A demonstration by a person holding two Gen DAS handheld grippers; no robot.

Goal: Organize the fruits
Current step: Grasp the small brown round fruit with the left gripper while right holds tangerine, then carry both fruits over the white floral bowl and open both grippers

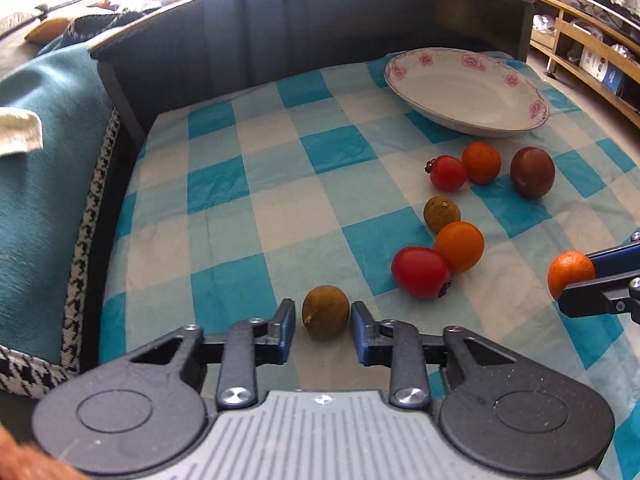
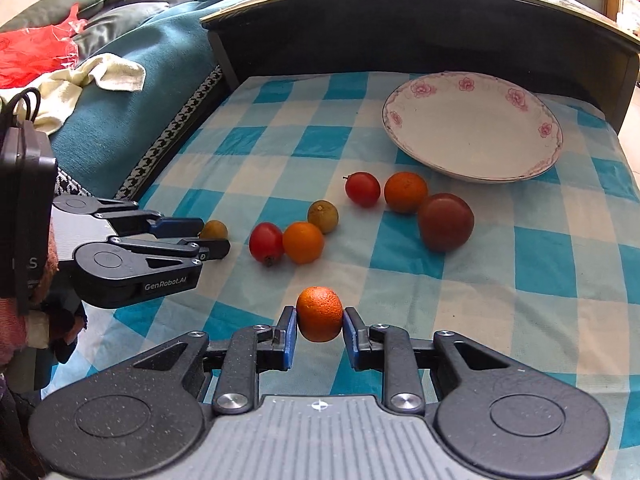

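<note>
Right wrist fisheye reads one piece of writing: "GenRobot.AI" in pale letters on the black side of the left gripper (image 2: pixel 212 238), which reaches in from the left edge. No other label can be read.

That left gripper's blue-tipped fingers stand on either side of a brownish-green longan (image 1: pixel 325 312) lying on the cloth; narrow gaps show on both sides, so the jaws are parted and not yet pressing it. The right gripper (image 2: pixel 319 330) has its jaws clenched on a small orange kumquat (image 2: pixel 319 314), both blue pads touching its flanks.

Loose fruit lies between the grippers and a white plate (image 2: pixel 404 140) with pink flowers round its rim: a red cherry tomato (image 2: pixel 266 242) touching an orange kumquat (image 2: pixel 303 242), a second greenish longan (image 2: pixel 323 216) just behind them, then another cherry tomato (image 2: pixel 363 189), another kumquat (image 2: pixel 405 192) and a dark brownish-red tomato (image 2: pixel 446 221) nearest the plate. The plate's dish holds nothing.

All of it rests on a blue-and-white checked cloth (image 2: pixel 540 280), wrinkled in places, backed by a dark curved panel (image 2: pixel 400 36). To the left lies a teal blanket (image 2: pixel 132 120) with houndstooth trim, a cream towel (image 2: pixel 108 74) and red plastic (image 2: pixel 32 56). Left wrist view shows wooden shelving (image 1: pixel 592 52) at far right.
</note>
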